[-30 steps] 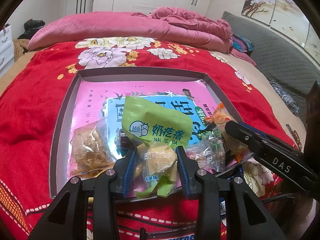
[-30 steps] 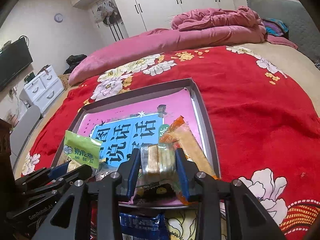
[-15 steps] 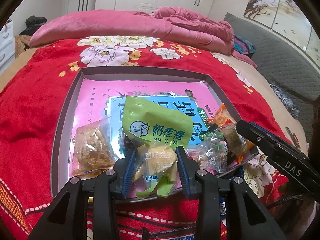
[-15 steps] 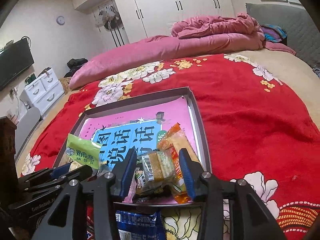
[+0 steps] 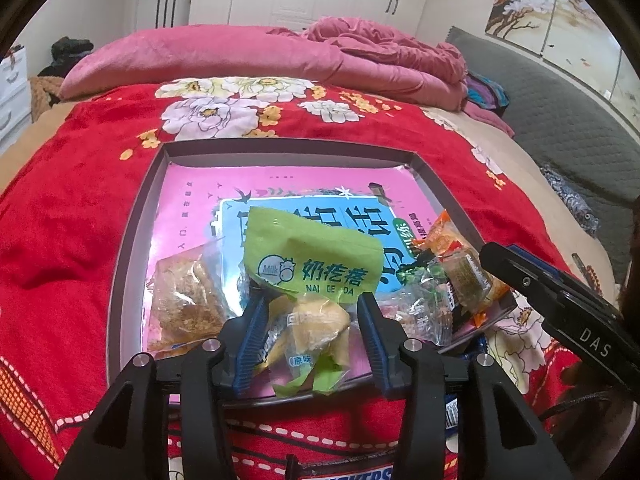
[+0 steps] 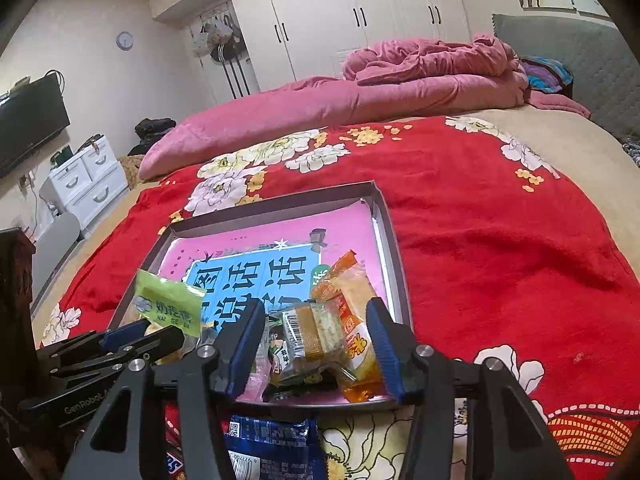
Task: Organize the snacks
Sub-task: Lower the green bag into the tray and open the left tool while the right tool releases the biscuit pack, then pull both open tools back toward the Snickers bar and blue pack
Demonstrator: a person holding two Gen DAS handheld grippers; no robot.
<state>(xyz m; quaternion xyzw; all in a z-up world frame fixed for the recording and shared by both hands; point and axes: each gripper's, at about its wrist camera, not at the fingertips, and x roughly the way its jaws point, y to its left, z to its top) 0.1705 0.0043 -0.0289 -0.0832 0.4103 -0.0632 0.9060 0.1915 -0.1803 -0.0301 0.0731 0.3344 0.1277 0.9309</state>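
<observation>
Two grippers work over the near edge of the shallow grey tray [image 6: 394, 240], which sits on a red flowered blanket [image 6: 500, 240] across the bed. Far left of the tray, a dark television [image 6: 28, 120] hangs on the wall above a white drawer unit [image 6: 86, 180]. Behind the tray lies a long pink bolster [image 6: 280, 116], with white wardrobe doors [image 6: 340, 20] beyond it. At the tray's left front, a clear packet of crumbly brown snack [image 5: 186, 300] lies flat. Next, the left gripper [image 5: 308, 332], jaws opening, with the green milk-candy bag [image 5: 308, 256] between its blue pads; the bag's green top stands up over the tray's pink liner [image 5: 280, 184]. Rightward, the right gripper [image 6: 316, 344], jaws opening and clear of the snacks, straddles a clear-wrapped biscuit pack [image 6: 316, 336] resting on an orange packet [image 6: 352, 292] in the tray's right front corner. Below the tray's near rim, a blue wrapper [image 6: 272, 448]. Far right, a grey quilted headboard [image 6: 580, 60].
</observation>
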